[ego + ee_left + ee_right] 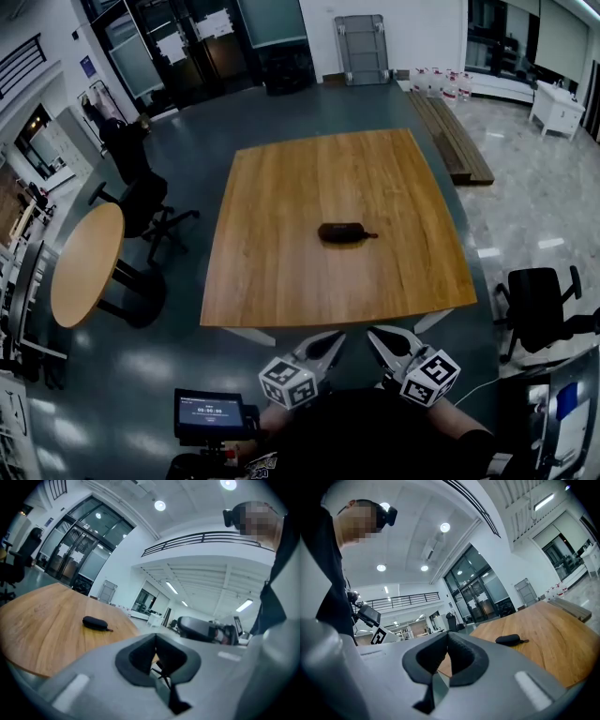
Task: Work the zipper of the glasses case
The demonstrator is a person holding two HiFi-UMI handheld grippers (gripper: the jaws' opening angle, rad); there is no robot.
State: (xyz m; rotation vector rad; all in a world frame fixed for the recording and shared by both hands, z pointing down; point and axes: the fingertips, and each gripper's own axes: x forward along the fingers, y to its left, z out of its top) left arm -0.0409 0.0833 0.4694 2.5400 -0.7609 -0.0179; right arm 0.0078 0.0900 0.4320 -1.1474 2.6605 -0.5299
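Sitting clear of table (272,272) edges: case (342,232)

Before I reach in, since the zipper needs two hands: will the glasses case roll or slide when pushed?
The glasses case lies low and long on the smooth wooden table, so it probably won't roll but may slide. It looks small, so likely light. Its rounded shell holds shape, suggesting stiffness.

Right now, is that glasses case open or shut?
Looks shut: the glasses case lies flat on the table, halves together, no gap.
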